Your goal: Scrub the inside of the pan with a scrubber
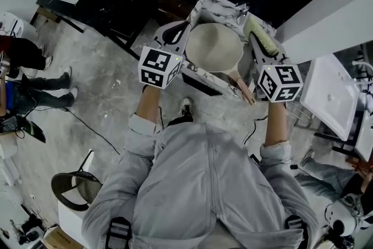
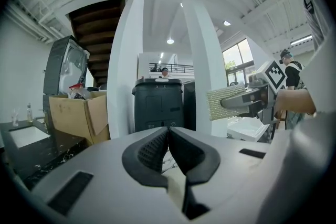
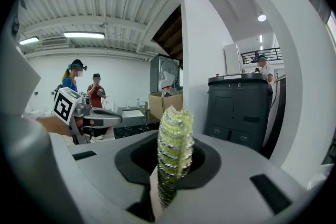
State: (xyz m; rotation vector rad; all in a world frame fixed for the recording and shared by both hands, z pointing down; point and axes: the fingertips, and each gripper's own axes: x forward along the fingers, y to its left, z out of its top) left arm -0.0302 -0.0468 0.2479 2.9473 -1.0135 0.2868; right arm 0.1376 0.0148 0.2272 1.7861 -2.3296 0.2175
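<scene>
Fingers (image 3: 206, 164) of the right gripper (image 3: 174, 161) pinch an upright yellow-green scrubber (image 3: 175, 147). The left gripper (image 2: 168, 135) has its fingers (image 2: 151, 152) pressed together on nothing. In the head view the cream pan (image 1: 214, 46) lies between both grippers over a mottled bench (image 1: 224, 6).

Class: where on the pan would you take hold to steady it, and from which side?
Probably the handle: it sticks out from the pan toward the person, long and narrow enough for jaws to close across. Come from the near side, in line with it; the round rim offers less purchase.
</scene>
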